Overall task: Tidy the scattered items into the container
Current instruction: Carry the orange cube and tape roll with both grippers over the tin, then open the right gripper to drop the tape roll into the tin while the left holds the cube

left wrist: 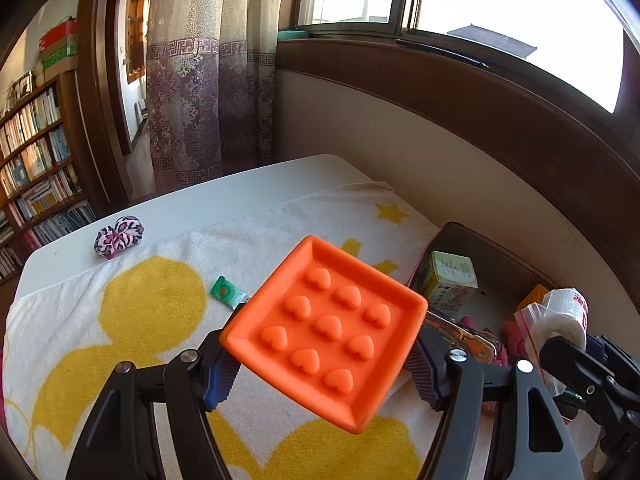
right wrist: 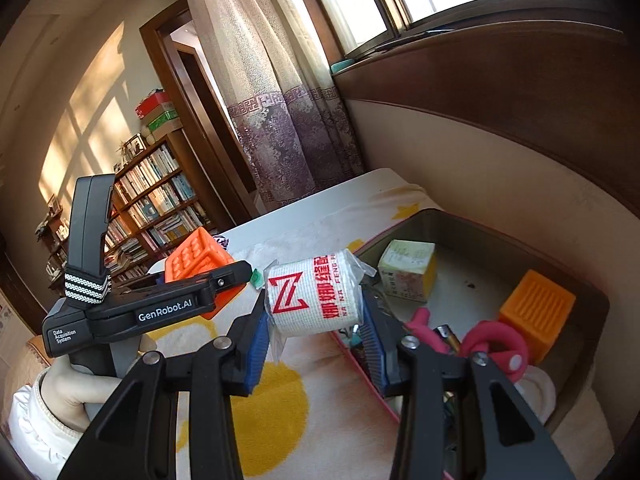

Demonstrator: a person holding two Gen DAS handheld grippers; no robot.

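My left gripper [left wrist: 324, 364] is shut on an orange soft cube [left wrist: 326, 326] with raised hearts, held above the towel; the cube also shows in the right wrist view [right wrist: 196, 260]. My right gripper [right wrist: 316, 320] is shut on a white wrapped roll [right wrist: 316, 294] with red print, held over the near edge of the dark container [right wrist: 472, 224]. The roll also shows in the left wrist view [left wrist: 564, 316]. The container [left wrist: 500, 248] holds a small pale box [right wrist: 408, 276], an orange ribbed cube [right wrist: 536, 312], a pink curled item [right wrist: 496, 344] and a lighter [right wrist: 450, 338].
A white and yellow towel [left wrist: 160, 312] covers the white table [left wrist: 200, 204]. On it lie a small green packet [left wrist: 227, 292] and, at the far edge, a pink leopard-print scrunchie [left wrist: 118, 236]. A wall and window sill run behind the container. A bookshelf [left wrist: 36, 168] stands to the left.
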